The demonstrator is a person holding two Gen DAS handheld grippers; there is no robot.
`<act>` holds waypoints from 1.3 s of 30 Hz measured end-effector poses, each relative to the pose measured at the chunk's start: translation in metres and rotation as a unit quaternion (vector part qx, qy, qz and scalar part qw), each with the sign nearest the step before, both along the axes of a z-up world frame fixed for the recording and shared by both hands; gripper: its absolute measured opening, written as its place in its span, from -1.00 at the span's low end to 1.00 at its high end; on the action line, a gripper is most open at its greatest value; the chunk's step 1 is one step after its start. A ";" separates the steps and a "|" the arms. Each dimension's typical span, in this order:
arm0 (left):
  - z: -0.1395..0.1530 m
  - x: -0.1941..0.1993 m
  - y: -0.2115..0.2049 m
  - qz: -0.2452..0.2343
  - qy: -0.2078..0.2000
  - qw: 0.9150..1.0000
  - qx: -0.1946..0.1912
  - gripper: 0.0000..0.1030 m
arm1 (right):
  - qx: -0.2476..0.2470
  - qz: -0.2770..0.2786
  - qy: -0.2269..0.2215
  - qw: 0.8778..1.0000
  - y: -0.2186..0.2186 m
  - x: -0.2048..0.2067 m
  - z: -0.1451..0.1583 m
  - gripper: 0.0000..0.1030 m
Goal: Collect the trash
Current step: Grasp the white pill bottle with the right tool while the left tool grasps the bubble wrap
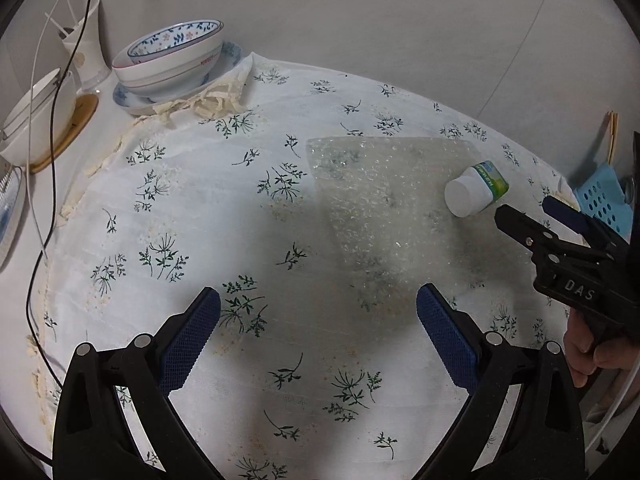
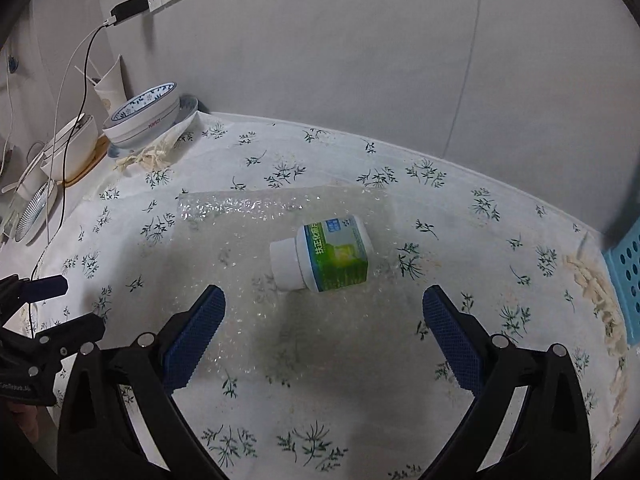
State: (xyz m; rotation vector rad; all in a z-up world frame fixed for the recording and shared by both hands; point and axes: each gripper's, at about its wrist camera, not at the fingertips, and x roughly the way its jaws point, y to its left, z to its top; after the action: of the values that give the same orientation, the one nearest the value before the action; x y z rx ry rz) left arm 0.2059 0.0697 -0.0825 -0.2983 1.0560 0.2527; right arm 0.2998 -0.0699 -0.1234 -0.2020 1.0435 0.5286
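Observation:
A white pill bottle (image 2: 324, 254) with a green label lies on its side on a clear sheet of bubble wrap (image 2: 256, 240), spread over the flowered tablecloth. My right gripper (image 2: 322, 334) hovers open just in front of the bottle, nothing between its blue pads. In the left wrist view the same bottle (image 1: 474, 188) rests at the right edge of the bubble wrap (image 1: 380, 200). My left gripper (image 1: 318, 336) stands open over the cloth, short of the wrap's near corner. The right gripper (image 1: 528, 214) reaches in from the right, close to the bottle.
Stacked patterned bowls on a plate (image 1: 172, 60) sit at the back left beside a white bowl (image 1: 38, 120) on a wooden coaster. Cables (image 1: 44, 200) hang along the left edge. A blue perforated basket (image 2: 626, 280) stands at the table's right end. A grey wall runs behind.

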 end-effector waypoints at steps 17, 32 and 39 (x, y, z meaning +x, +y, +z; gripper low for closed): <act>-0.013 0.018 -0.001 0.018 0.021 1.000 -0.003 0.86 | -0.014 0.038 0.025 0.999 0.022 0.032 -0.040 0.31; -0.035 0.074 -0.032 -0.013 0.026 0.999 -0.034 0.86 | 0.009 -0.015 0.011 1.000 -0.055 0.000 0.004 0.30; -0.054 0.096 -0.057 -0.042 0.047 0.998 -0.005 0.83 | 0.008 -0.028 0.017 0.999 -0.080 -0.014 0.009 0.30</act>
State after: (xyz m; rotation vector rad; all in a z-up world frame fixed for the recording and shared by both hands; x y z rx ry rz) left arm 0.3021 0.0126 -0.1363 -0.2522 1.1600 0.1883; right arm 0.2859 -0.1502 -0.1147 -0.1486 1.0745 0.4912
